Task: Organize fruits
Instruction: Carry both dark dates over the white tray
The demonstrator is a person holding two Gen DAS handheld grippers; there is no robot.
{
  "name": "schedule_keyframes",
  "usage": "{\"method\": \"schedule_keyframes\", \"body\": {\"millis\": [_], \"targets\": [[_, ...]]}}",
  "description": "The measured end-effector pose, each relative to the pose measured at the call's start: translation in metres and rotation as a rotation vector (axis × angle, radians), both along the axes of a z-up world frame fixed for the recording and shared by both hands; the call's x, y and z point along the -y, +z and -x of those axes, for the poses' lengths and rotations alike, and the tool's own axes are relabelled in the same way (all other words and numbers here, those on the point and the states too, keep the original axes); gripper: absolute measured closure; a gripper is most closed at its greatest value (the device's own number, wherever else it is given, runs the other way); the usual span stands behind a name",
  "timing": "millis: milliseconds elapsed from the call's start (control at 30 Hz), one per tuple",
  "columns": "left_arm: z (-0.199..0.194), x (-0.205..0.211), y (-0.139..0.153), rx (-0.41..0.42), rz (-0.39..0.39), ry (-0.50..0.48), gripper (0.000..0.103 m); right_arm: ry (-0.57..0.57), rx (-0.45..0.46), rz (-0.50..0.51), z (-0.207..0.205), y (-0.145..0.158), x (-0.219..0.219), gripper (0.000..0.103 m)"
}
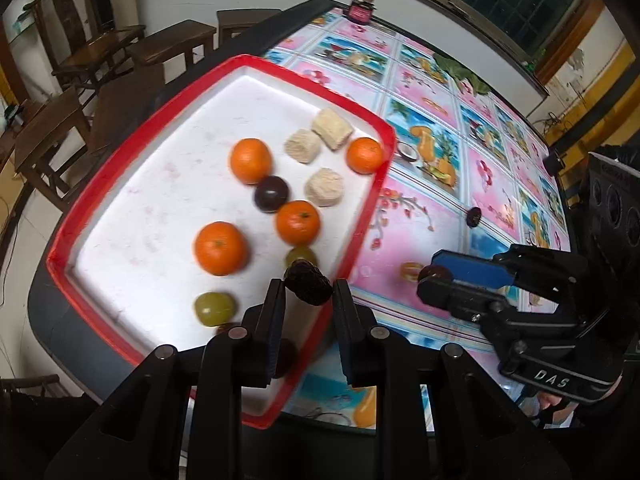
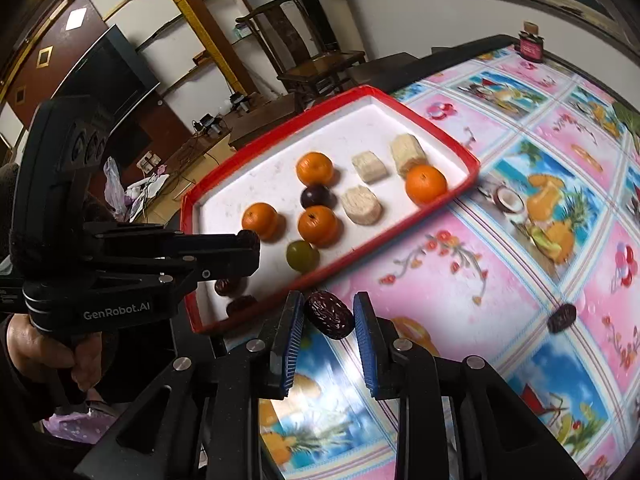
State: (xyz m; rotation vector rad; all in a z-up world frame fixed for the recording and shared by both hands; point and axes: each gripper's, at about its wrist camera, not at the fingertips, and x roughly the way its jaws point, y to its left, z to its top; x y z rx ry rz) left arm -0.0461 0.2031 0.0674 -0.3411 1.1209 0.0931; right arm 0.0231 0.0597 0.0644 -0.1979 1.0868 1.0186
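My left gripper is shut on a wrinkled dark red date, which hangs over the near right part of the red-rimmed white tray. The tray holds several oranges, two green fruits, a dark plum and three pale biscuit pieces. Just outside the tray, above the tablecloth, my right gripper is shut on a second date. Two dates lie in the tray's near corner. One more date lies on the cloth to the right.
A flowered pink and blue tablecloth covers the table. A small dark jar stands at its far edge. Wooden chairs stand beyond the table's left side, close to the tray. A hand holds the left gripper's grip.
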Motion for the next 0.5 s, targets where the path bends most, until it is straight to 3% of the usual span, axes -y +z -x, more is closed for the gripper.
{"method": "schedule_keyframes", "body": {"millis": [500], "targets": [[0.016, -0.058, -0.005, -0.002, -0.006, 0.096, 0.081, 0.098, -0.005, 0.018, 0.009, -0.007, -0.061, 0.077]]}}
